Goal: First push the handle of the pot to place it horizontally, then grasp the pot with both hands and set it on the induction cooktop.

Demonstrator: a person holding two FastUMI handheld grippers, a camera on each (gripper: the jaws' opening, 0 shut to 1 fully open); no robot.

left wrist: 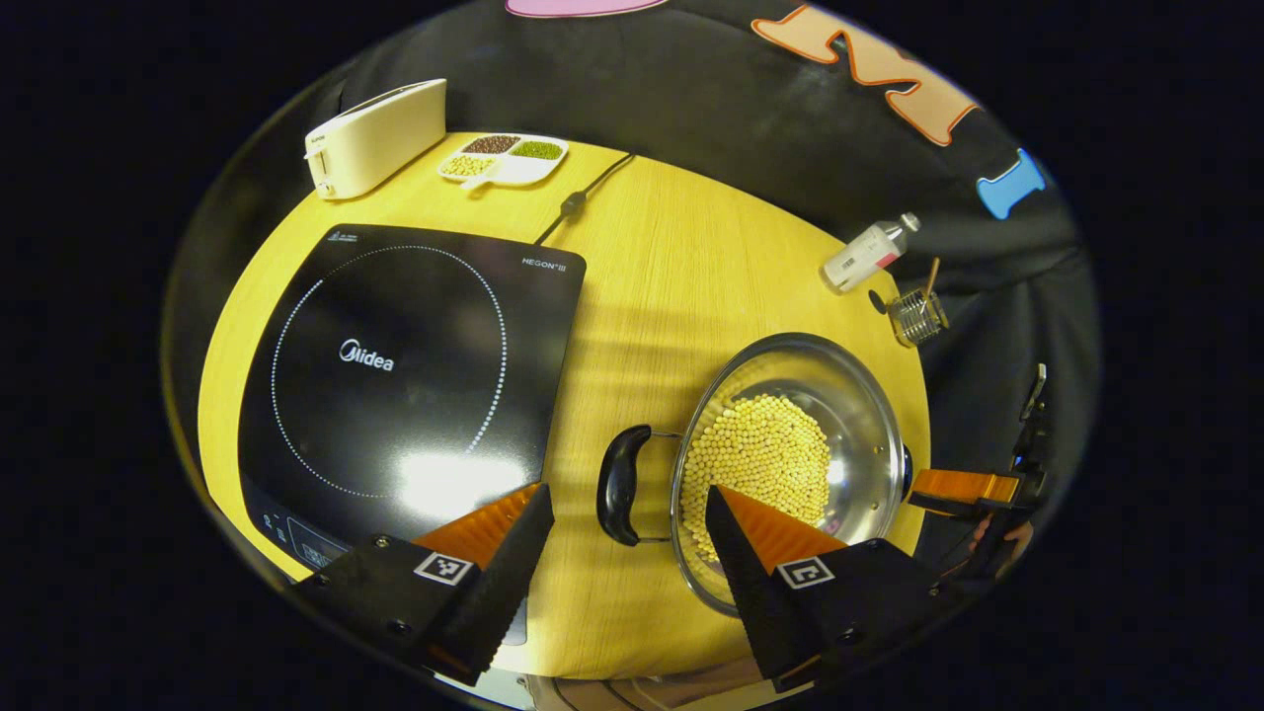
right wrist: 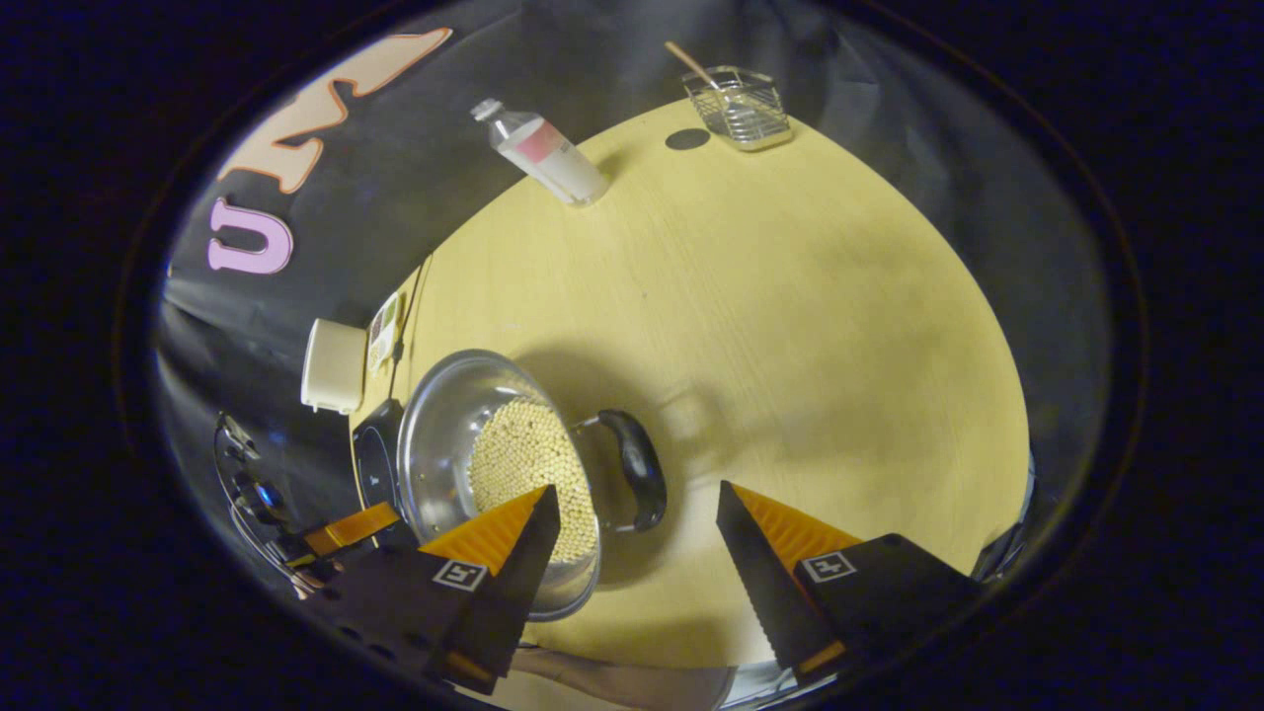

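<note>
- The yellow worktop (left wrist: 652,296) is carrying everything, with the black cooktop (left wrist: 405,375) lying on one side and its cord running off toward the booth wall.
- The steel pot (left wrist: 790,464), loaded with pale beans, is sitting on bare worktop just beside the cooktop, not yet on it.
- The left tongs (left wrist: 632,538) are hovering wide apart over the gap between cooktop and pot, straddling the near handle (left wrist: 620,484) without touching it.
- The right tongs (right wrist: 637,538) are hanging equally wide above the pot's opposite handle (right wrist: 637,469), gripping nothing.
- Both loop handles appear to be lying out level, so the pushing step looks finished and the two-handed grasp is being lined up.
- Next, each pair of tongs needs to be lowering onto its own handle and closing together, then lifting evenly so the beans are not spilling on the short trip across.
- A toaster (left wrist: 375,138), a divided dish (left wrist: 506,158), a bottle (left wrist: 869,254) and a wire basket (left wrist: 918,316) are standing well apart at the far edge.
</note>
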